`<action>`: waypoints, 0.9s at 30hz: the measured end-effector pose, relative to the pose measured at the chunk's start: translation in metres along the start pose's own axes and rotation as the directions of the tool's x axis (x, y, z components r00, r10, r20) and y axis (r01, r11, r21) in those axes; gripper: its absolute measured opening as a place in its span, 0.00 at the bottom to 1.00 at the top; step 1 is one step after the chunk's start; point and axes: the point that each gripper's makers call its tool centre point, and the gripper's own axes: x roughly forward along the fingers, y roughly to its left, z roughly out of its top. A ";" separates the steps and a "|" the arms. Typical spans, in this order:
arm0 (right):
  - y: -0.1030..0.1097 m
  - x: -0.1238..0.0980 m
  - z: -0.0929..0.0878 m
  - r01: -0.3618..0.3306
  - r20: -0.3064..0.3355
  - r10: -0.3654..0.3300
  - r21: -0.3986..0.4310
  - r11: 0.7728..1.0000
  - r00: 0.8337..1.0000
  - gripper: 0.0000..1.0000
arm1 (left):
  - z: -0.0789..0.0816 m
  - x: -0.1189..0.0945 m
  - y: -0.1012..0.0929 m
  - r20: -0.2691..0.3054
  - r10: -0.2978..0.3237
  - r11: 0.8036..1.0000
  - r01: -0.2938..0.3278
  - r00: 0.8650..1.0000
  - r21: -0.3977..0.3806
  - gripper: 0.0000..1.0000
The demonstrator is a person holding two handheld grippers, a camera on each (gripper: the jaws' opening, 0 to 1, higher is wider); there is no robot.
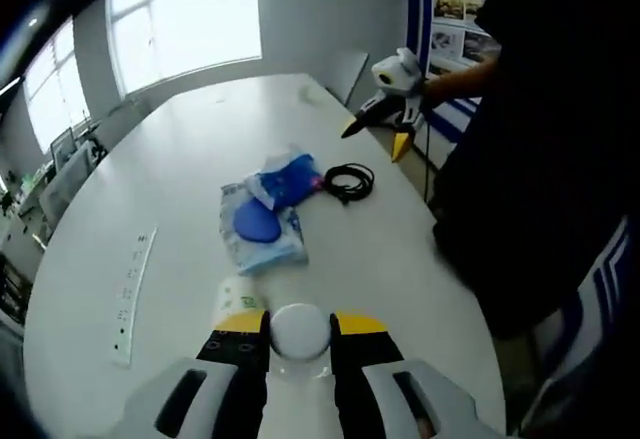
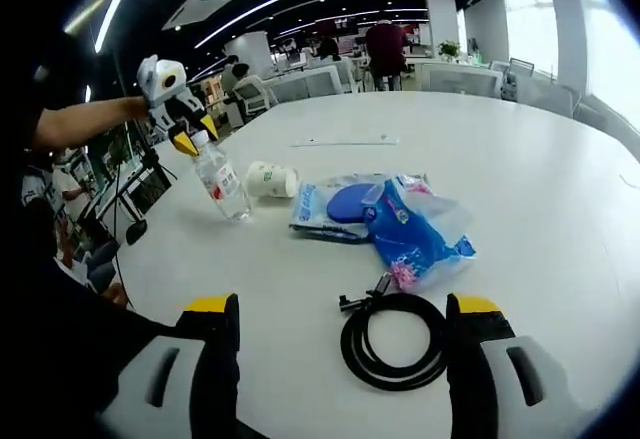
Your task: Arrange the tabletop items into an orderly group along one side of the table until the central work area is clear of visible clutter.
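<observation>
My left gripper (image 1: 300, 324) is shut on the white cap of a clear water bottle (image 1: 300, 334). In the right gripper view, that bottle (image 2: 220, 184) stands tilted on the white table (image 2: 520, 159), with the left gripper (image 2: 190, 141) on its top. Beside it lies a paper cup (image 2: 272, 179) on its side, then a wipes pack (image 2: 335, 204) and a blue bag (image 2: 415, 229). My right gripper (image 2: 343, 309) is open, its jaws wide apart on either side of a black coiled cable (image 2: 395, 344). In the left gripper view, the right gripper (image 1: 375, 141) hovers above the cable (image 1: 348, 181).
A long white strip (image 1: 133, 294) lies flat near the table's far side from the person (image 1: 540, 159), who stands at the table's edge in dark clothes. Chairs (image 2: 320, 81) line the table's far end. Bare tabletop (image 1: 200, 139) stretches toward the windows.
</observation>
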 end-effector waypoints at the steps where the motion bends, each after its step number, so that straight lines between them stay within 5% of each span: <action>1: 0.000 0.000 -0.001 -0.001 -0.003 0.001 0.000 1.000 1.000 0.81 | 0.001 0.001 -0.002 0.002 -0.008 1.000 0.008 1.000 -0.001 0.21; 8: -0.001 0.000 0.001 -0.005 0.004 0.005 -0.003 1.000 1.000 0.81 | 0.003 0.002 0.000 -0.003 -0.010 1.000 0.010 1.000 0.000 0.22; 13: -0.004 -0.001 0.003 -0.006 0.012 0.006 -0.008 1.000 1.000 0.81 | 0.025 -0.008 0.002 0.111 0.013 0.986 0.006 0.994 -0.167 0.30; 18: -0.006 -0.001 0.005 -0.014 0.020 0.015 -0.015 1.000 1.000 0.83 | 0.029 -0.016 0.004 0.124 0.055 0.978 -0.028 0.991 -0.206 0.33; 20: -0.008 -0.001 0.008 -0.017 0.026 0.017 -0.022 1.000 1.000 0.84 | 0.028 -0.018 0.005 0.138 0.090 0.952 -0.044 0.986 -0.303 0.38; 24: -0.010 -0.001 0.013 -0.025 0.033 0.027 -0.063 0.998 0.999 0.97 | 0.024 -0.025 0.003 0.146 0.155 0.921 -0.089 0.977 -0.380 0.52; 27: -0.014 -0.001 0.015 -0.018 0.024 0.021 -0.115 0.993 1.000 0.98 | 0.028 -0.032 -0.001 0.170 0.195 0.909 -0.113 0.966 -0.401 0.58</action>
